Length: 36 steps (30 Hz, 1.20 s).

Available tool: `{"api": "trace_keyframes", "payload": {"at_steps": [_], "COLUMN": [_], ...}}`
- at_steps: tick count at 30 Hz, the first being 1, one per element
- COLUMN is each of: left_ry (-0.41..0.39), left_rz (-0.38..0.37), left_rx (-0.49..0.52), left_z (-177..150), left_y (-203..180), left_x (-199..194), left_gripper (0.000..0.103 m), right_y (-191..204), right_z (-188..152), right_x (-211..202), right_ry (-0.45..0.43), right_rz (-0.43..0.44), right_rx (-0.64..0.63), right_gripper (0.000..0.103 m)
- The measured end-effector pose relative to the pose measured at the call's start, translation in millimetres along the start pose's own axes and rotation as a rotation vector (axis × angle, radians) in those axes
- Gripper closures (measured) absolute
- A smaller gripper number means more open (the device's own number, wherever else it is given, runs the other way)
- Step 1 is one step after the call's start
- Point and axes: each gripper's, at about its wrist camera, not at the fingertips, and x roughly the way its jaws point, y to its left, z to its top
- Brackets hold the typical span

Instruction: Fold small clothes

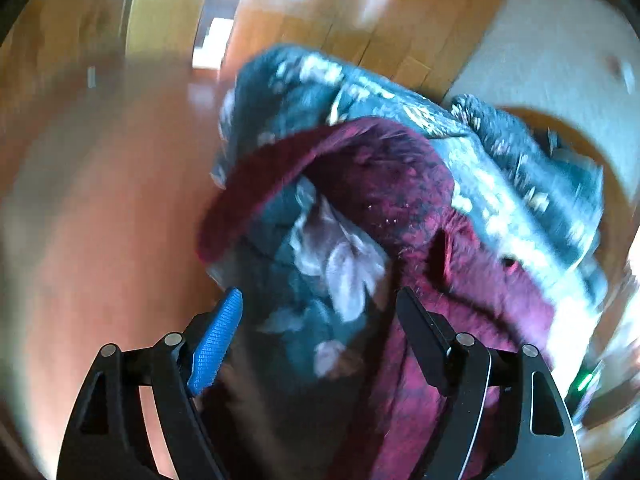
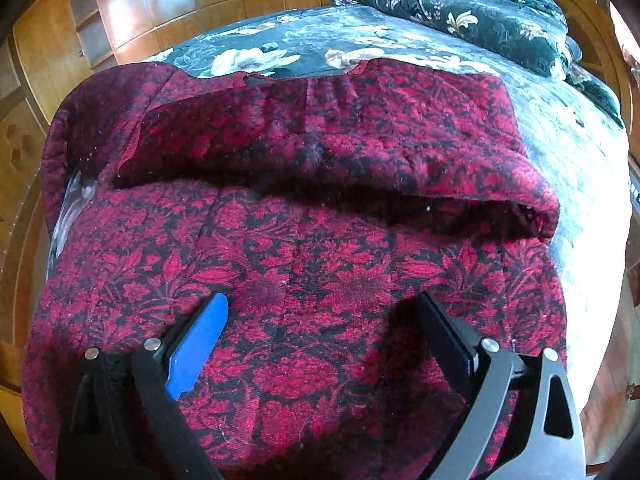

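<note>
Seemingly mid-fold, the red garment lies half doubled on the bed; both the left gripper and right gripper gape wide, empty, needing a fresh edge to pinch.

Left wrist view motion-blurred, right sharp, daylight perhaps from right

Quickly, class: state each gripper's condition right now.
Left gripper: open, holding nothing.
Right gripper: open, over the red garment, holding nothing.
</note>
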Motion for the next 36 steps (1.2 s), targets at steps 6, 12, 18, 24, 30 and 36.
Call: {"api": "trace_keyframes", "payload": {"at_steps": [6, 12, 18, 24, 30, 36], "left_ry": [0.056, -0.007, -0.134, -0.055, 0.123, 0.255], "left_rz": [-0.131, -0.095, 0.205, 0.430, 0.417, 0.072], "left_rx": [-0.276, -0.504, -0.086, 0.239, 0.306, 0.251], "left_z": [51.3, 65.7, 54.1, 61.1, 79.0, 101.4], "left_y": [48.2, 80.2, 39.1, 2.8, 10.6, 2.6], "left_x": [67.6, 83.8, 62.9, 120.3, 159.5, 99.7], "left_gripper": [0.037, 0.037, 0.019, 0.021, 0.094, 0.095], "right_y": [-5.2, -5.8, -5.3, -6.1, -5.4, -5.3], "right_z": [-0.7, -1.3, 0.1, 0.0, -0.3, -0.5], "right_x": [6.9, 12.5, 16.6, 16.9, 16.6, 16.3], "right_ry": [0.003, 0.005, 0.005, 0.003, 0.003, 0.000], "right_rz": [0.030, 0.045, 0.051, 0.054, 0.052, 0.054], "right_rx": [0.017, 0.018, 0.012, 0.013, 0.013, 0.014], "right_gripper": [0.005, 0.002, 0.002, 0.002, 0.002, 0.002]}}
